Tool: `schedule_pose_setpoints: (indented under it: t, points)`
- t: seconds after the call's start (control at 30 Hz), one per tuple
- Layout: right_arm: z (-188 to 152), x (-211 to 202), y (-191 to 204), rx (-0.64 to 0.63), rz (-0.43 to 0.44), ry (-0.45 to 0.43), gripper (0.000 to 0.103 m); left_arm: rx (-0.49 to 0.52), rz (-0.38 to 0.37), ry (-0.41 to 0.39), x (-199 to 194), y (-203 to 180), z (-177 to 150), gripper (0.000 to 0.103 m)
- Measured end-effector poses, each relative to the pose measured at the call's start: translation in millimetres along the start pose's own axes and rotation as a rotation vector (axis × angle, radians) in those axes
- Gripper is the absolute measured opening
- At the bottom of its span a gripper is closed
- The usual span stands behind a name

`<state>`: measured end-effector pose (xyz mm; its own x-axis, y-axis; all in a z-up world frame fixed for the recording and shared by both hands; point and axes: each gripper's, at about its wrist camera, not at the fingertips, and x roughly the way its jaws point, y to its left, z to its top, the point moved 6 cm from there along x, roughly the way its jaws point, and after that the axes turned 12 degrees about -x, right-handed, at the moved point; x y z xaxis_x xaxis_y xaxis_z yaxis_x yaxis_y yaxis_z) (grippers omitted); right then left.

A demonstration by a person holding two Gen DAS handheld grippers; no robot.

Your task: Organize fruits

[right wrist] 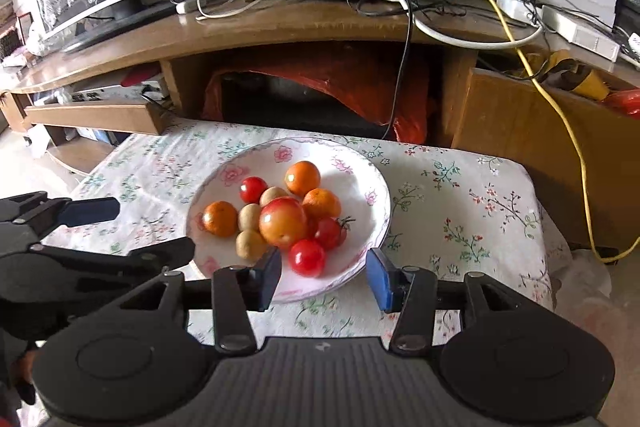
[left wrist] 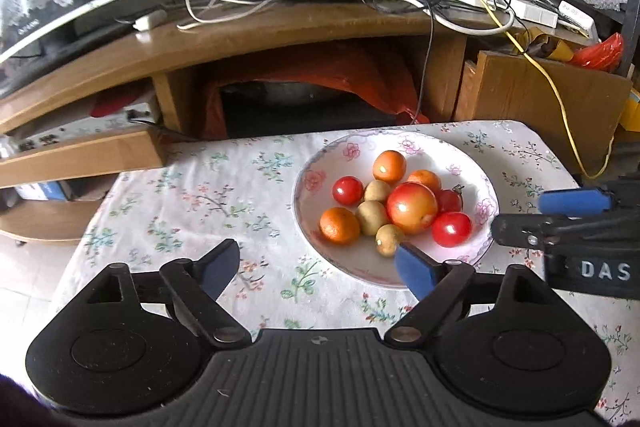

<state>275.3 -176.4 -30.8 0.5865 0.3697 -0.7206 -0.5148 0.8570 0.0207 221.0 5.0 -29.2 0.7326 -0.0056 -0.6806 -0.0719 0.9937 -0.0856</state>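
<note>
A white floral plate holds mixed fruit: one large red-yellow apple, three oranges, three red cherry tomatoes and three small tan longans. My left gripper is open and empty, low at the plate's near left rim. My right gripper is open and empty, its jaws spanning the plate's near rim; it shows in the left wrist view at the plate's right.
The plate sits on a small table with a floral cloth. Behind stands a wooden TV cabinet with a router, tangled cables and a monitor. A cardboard box is at the right.
</note>
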Motion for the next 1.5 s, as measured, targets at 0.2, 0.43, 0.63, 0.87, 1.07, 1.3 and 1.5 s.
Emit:
schedule_pose_setpoints:
  t: [0.2, 0.43, 0.63, 0.87, 1.07, 1.3, 1.5]
  points:
    - [-13.4, -24.0, 8.4, 0.02, 0.001, -0.017, 0.048, -0.039, -0.005, -0.052, -26.0, 2.7, -4.0, 0.096]
    - [-30.0, -43.9, 16.1, 0.043, 0.006, -0.03, 0.049, -0.019, 0.027, -0.11, -51.0, 1.4, -11.0, 0.103]
    - [-34.3, -60.7, 19.1, 0.071, 0.008, -0.058, 0.049, -0.042, 0.025, -0.123, -64.1, 3.5, -18.5, 0.103]
    - [-44.9, -76.7, 25.4, 0.086, 0.006, -0.073, 0.05, -0.057, 0.012, -0.13, -77.7, 4.3, -27.6, 0.103]
    - [-56.8, -86.0, 32.6, 0.088, 0.005, -0.061, 0.05, -0.038, 0.019, -0.093, -81.6, 2.7, -43.1, 0.103]
    - [-69.8, -94.0, 37.0, 0.09, 0.001, -0.049, 0.051, -0.019, 0.02, -0.082, -89.7, 0.7, -54.4, 0.103]
    - [-77.2, -100.2, 36.8, 0.102, -0.003, -0.049, 0.051, -0.029, 0.005, -0.075, -93.8, 1.8, -59.2, 0.103]
